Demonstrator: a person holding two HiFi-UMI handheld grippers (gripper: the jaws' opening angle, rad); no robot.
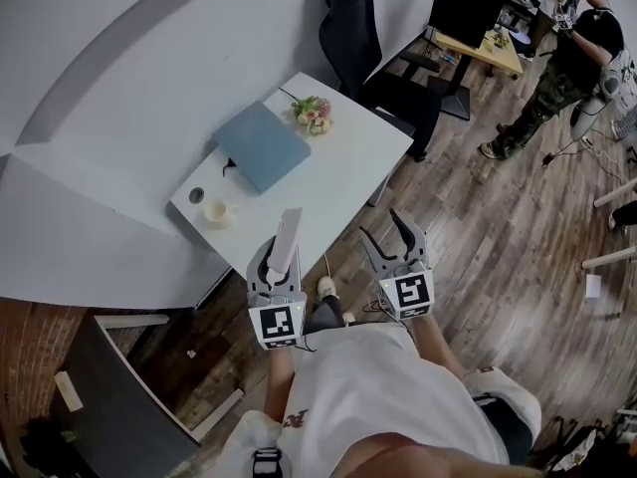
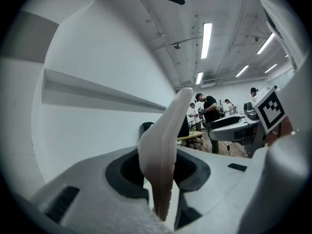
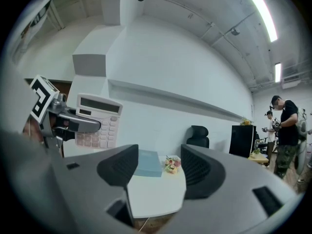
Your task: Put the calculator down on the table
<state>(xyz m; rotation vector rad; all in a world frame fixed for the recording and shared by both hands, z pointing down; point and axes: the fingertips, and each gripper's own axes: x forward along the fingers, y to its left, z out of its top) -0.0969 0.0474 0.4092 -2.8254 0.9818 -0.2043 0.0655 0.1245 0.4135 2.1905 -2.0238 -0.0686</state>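
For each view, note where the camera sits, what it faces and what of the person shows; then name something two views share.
Head view: on the person's head, facing steeply down at the white table; torso, left gripper, right gripper show.
Left gripper view: on that gripper, facing across the room along jaws shut on the calculator.
Right gripper view: on that gripper, facing the table between open jaws.
Shared: head and right gripper views both show the blue book.
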